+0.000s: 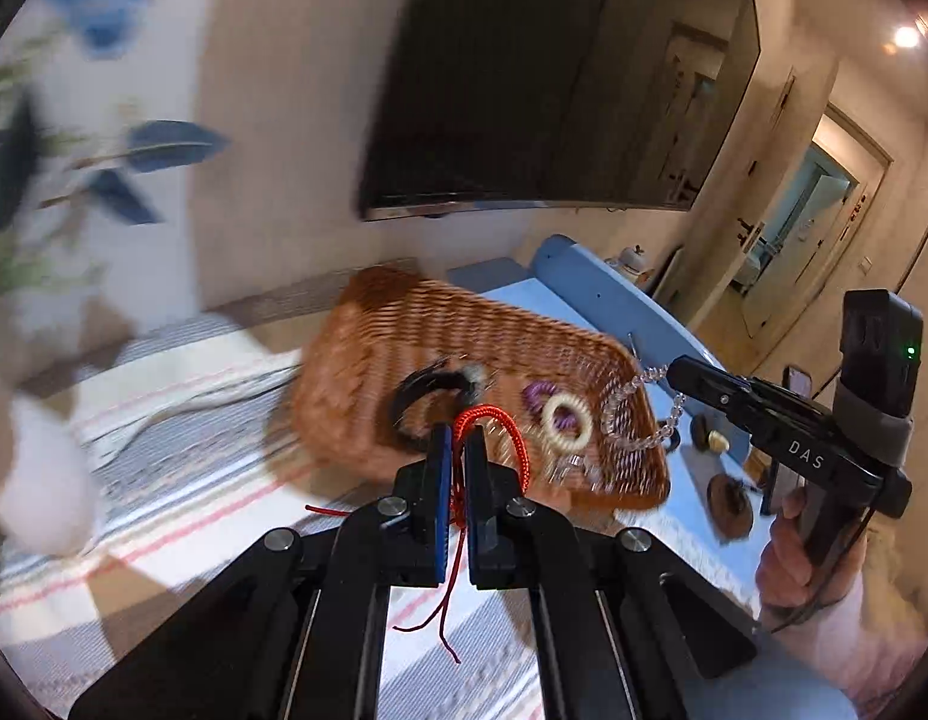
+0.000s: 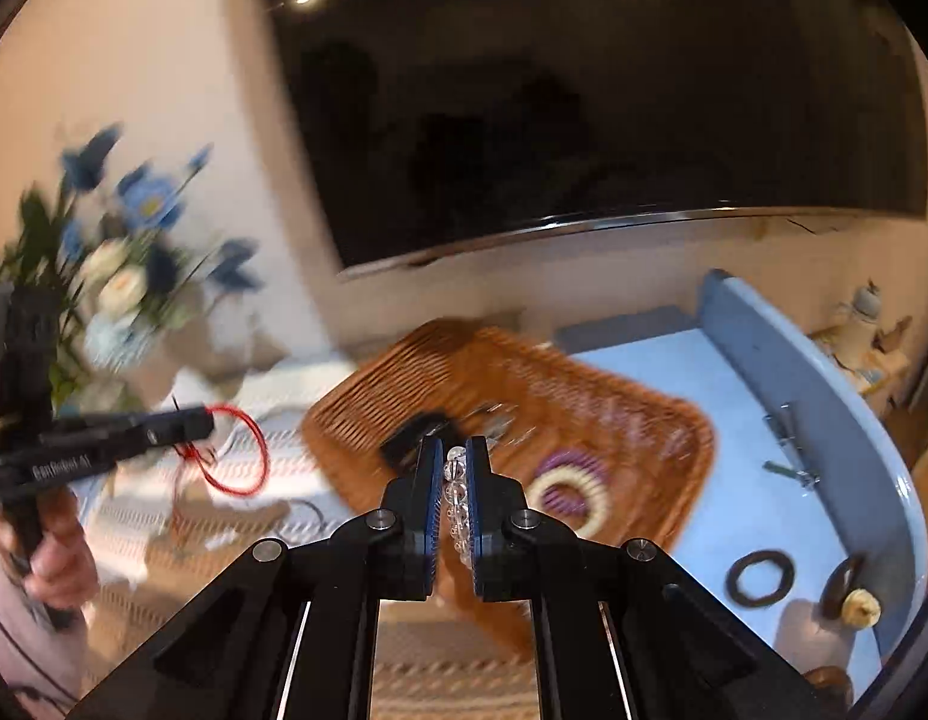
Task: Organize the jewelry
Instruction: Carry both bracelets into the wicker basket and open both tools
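Note:
My left gripper (image 1: 458, 441) is shut on a red cord bracelet (image 1: 494, 426), held above the near edge of a woven wicker basket (image 1: 404, 330); it also shows in the right wrist view (image 2: 206, 420). My right gripper (image 2: 455, 450) is shut on a clear bead bracelet (image 2: 455, 492), which hangs over the basket's right end in the left wrist view (image 1: 632, 414). In the basket lie a black bangle (image 1: 416, 396), a cream ring (image 1: 566, 417) and a purple ring (image 1: 539, 393).
The basket (image 2: 614, 408) sits half on a striped cloth (image 1: 182, 480) and half on a blue tray (image 2: 734, 420). The tray holds a black ring (image 2: 761, 577) and small dark pieces (image 2: 848, 591). A flower vase (image 2: 122, 276) stands at left, a TV (image 2: 584, 90) behind.

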A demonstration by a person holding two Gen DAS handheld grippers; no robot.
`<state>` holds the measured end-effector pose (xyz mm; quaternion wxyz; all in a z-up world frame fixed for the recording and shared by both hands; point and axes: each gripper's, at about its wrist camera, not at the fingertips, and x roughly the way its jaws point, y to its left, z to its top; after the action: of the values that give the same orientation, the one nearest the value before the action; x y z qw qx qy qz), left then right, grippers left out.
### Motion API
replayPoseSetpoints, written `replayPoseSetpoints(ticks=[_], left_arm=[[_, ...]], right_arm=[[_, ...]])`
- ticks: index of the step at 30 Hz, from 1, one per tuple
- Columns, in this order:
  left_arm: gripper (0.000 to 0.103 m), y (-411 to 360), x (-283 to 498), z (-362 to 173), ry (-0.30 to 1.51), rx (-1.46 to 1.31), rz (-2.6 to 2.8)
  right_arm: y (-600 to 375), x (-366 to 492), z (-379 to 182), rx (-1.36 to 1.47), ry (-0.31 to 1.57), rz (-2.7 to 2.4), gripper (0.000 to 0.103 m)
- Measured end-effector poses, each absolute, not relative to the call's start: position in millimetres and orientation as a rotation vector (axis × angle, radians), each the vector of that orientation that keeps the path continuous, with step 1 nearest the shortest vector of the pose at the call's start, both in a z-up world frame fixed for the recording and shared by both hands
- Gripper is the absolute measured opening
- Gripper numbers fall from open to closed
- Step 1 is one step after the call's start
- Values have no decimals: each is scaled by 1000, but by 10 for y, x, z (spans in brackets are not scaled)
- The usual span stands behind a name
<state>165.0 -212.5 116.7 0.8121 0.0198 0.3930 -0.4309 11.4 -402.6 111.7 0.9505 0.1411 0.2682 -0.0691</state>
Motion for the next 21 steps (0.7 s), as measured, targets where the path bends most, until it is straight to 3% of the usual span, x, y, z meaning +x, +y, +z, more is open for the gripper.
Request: replayPoseSetpoints(ticks=[10,21], left_arm=[[2,-3156,2002,802,927,32,-919],[3,-3441,1963,685,913,107,-901]], right_arm=[[-4657,435,804,365,578,-263,7],[-4605,516,639,379,598,-237,8]])
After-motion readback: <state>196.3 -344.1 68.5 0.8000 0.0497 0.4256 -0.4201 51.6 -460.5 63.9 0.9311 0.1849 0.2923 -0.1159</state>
